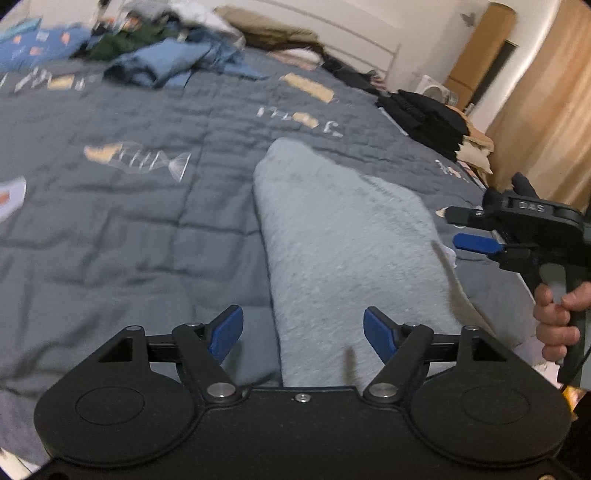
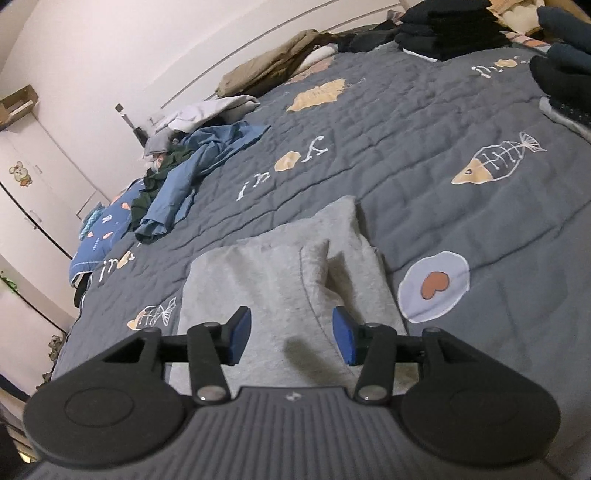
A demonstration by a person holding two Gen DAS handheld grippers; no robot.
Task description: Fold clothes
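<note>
A folded light grey fleece garment (image 1: 340,236) lies flat on the dark grey quilt (image 1: 129,221). My left gripper (image 1: 303,334) hovers over its near end, open, its blue pads wide apart and pressing on nothing. In the right wrist view the same grey garment (image 2: 273,280) lies below my right gripper (image 2: 291,336), which is open with its blue pads clear of the cloth. From the left wrist view the right gripper (image 1: 460,229) shows at the garment's right edge, a hand (image 1: 557,317) on its handle.
A heap of unfolded clothes, blue and dark green (image 1: 159,55), lies at the far side of the bed (image 2: 184,173). A stack of folded black clothes (image 1: 424,114) sits at the bed's right edge (image 2: 450,29). Wall and cupboards stand behind.
</note>
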